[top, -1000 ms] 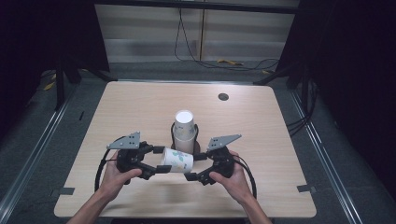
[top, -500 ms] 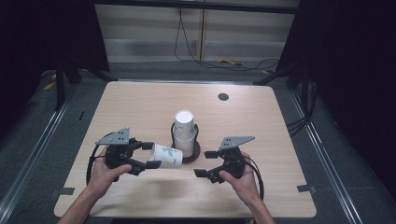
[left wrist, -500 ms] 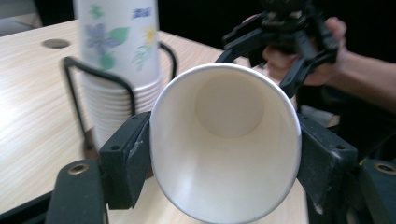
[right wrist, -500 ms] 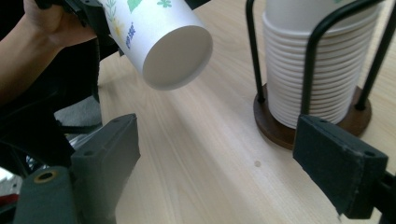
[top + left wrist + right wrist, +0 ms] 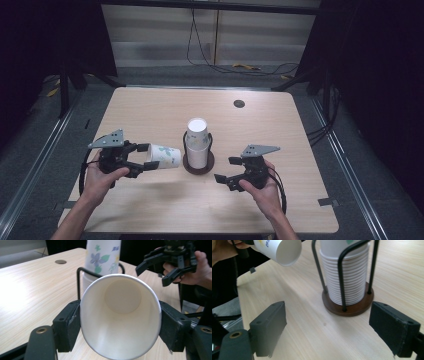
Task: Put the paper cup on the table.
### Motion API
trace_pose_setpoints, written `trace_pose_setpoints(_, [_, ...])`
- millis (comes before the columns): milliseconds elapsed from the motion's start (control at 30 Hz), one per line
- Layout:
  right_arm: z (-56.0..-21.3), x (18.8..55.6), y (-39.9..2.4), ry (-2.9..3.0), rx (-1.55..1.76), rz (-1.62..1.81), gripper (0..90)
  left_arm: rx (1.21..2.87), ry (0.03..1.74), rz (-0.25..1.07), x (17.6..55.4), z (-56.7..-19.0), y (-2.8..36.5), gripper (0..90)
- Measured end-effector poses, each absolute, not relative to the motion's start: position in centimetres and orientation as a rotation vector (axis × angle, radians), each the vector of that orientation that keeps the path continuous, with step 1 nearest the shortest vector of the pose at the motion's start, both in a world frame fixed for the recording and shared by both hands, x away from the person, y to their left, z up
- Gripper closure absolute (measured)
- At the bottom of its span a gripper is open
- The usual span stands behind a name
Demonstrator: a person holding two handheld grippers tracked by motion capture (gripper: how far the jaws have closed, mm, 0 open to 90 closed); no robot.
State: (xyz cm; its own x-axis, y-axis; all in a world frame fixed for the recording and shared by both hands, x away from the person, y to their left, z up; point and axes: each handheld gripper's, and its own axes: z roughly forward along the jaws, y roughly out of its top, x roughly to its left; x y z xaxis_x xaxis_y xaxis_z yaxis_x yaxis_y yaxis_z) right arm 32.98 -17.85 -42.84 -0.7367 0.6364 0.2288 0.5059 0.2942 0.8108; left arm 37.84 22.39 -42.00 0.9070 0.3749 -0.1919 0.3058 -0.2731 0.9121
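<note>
A stack of white paper cups (image 5: pixel 197 142) with flower prints stands upside down in a black wire holder on a round brown base (image 5: pixel 198 166) at the table's middle. My left gripper (image 5: pixel 141 160) is shut on a single paper cup (image 5: pixel 165 155), held on its side left of the holder; in the left gripper view the cup's open mouth (image 5: pixel 120 317) faces the camera between the jaws. My right gripper (image 5: pixel 226 170) stands open and empty to the right of the holder. The stack (image 5: pixel 348 275) and the held cup (image 5: pixel 279 250) show beyond its jaws.
The light wooden table (image 5: pixel 150 110) has a round cable hole (image 5: pixel 239 103) at the back right. Cables lie on the floor behind the table. Bare tabletop lies in front of both grippers and toward the back.
Both grippers have moved apart from the middle. The left carried the single cup leftward, and the right let go of it and drew away to the right, open.
</note>
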Motion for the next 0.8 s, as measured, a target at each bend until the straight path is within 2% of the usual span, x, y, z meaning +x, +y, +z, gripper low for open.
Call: trace_pose_setpoints(800, [-43.5,32.7,-18.6,2.368,1.122,1.407,14.1,1.979,0.635,0.17,40.4,-41.5,24.0,25.8])
